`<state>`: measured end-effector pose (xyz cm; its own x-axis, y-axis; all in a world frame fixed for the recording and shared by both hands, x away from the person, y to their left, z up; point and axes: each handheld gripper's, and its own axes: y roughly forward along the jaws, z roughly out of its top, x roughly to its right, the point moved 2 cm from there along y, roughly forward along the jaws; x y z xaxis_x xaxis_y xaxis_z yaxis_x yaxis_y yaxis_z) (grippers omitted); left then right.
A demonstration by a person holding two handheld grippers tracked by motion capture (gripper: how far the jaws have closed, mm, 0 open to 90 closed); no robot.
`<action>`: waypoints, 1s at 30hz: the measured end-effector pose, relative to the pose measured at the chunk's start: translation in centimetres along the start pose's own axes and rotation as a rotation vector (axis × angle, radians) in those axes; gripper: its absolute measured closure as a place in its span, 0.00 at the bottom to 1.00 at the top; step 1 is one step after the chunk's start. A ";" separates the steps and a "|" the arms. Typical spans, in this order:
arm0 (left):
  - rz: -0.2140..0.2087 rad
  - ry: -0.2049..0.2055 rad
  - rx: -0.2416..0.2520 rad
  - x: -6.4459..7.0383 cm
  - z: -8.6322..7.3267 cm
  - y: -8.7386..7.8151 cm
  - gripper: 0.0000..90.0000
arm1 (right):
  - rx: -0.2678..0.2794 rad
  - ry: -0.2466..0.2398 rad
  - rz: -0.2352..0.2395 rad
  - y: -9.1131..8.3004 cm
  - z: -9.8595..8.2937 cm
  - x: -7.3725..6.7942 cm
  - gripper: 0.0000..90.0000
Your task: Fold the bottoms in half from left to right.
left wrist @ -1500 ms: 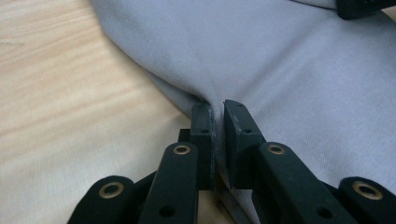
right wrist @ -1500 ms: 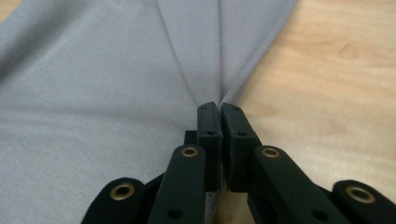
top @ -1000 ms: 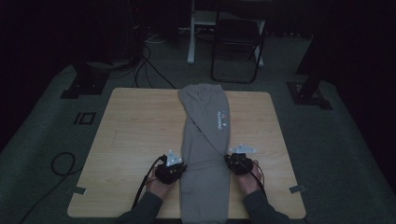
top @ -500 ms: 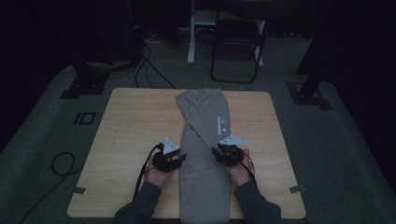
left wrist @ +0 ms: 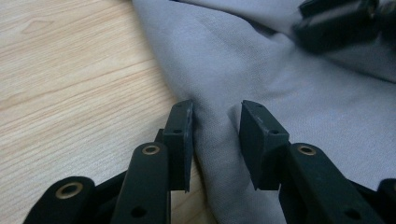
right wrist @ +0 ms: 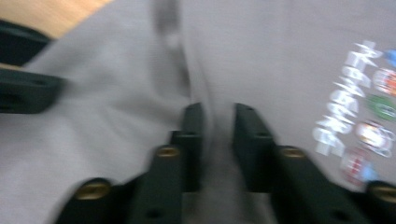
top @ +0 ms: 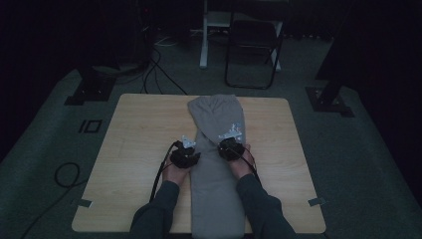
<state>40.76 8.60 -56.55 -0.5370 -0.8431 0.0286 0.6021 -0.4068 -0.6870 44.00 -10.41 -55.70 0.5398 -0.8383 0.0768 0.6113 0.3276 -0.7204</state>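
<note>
Both grippers sit on the grey trousers, which lie folded lengthwise down the middle of the wooden table, running from the far edge towards me. With my left gripper I am at the garment's left edge; in the left gripper view its jaws stand a little apart with a raised ridge of grey cloth between them, the left jaw against the fold, the bare wood just beside it. With my right gripper I am on the trousers' right side, close to the small coloured print. In the right gripper view the picture is blurred; its jaws are narrowly spread with cloth between them, and I cannot tell whether they bite.
</note>
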 end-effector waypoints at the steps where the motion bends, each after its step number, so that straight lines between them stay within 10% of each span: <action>1: 0.001 -0.003 0.008 0.0 -0.1 0.0 0.72 | 0.004 0.013 -0.020 -0.3 -0.1 0.6 0.94; 11: 0.010 -0.010 0.021 0.1 -0.3 -0.1 0.72 | 0.061 0.198 -0.061 -3.0 -2.7 7.2 1.00; 20: -0.023 0.019 -0.006 0.2 0.0 -0.2 0.64 | 0.033 0.204 -0.065 -2.4 -3.8 7.5 0.81; 30: 0.052 -0.025 0.018 -1.4 3.8 1.8 0.61 | 0.070 0.173 -0.046 -1.8 -1.5 6.5 0.62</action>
<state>44.82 7.77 -55.06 -0.4900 -0.8717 0.0114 0.6393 -0.3682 -0.6751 45.56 -17.10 -54.92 0.4068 -0.9134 -0.0156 0.6751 0.3121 -0.6684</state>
